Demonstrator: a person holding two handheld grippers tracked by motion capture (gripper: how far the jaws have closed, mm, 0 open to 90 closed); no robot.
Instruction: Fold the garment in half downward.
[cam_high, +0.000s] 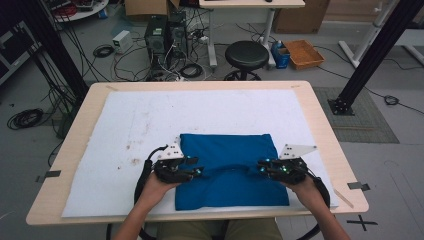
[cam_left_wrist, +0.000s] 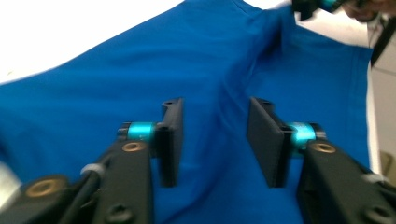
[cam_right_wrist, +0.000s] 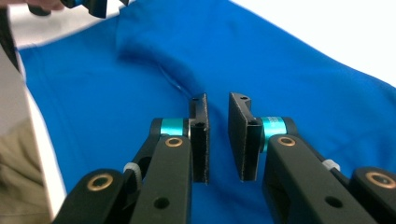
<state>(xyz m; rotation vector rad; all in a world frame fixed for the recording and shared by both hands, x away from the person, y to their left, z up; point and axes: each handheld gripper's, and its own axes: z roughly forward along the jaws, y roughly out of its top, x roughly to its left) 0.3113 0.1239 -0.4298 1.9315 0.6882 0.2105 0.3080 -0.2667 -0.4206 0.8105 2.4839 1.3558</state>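
In the high view, the blue cloth (cam_high: 227, 170) lies on the white mat (cam_high: 125, 125) of the bench (cam_high: 320, 125), toward your edge of it. It looks partly folded, with a ridge running across its middle. Your left gripper (cam_high: 192, 172) is at the cloth's left edge and your right gripper (cam_high: 264, 167) is over the cloth near its right edge, both at the level of that ridge. I judge the step in hand is to take the fold line at both ends, so keep the two hands at the same height on the cloth.

In the left gripper view, the jaws stand about half open over the cloth, with a raised crease between them, and the pads do not press on it. Nothing is held. Lower them so the crease goes deep between the pads before you close; a shallow pinch will probably slip.

In the right gripper view, the jaws stand only a little apart, above flat blue fabric, and they hold nothing. The crease lies beyond the jaw tips. I think you should open a bit wider and move forward to it, then close both sides together, so the cloth does not twist.
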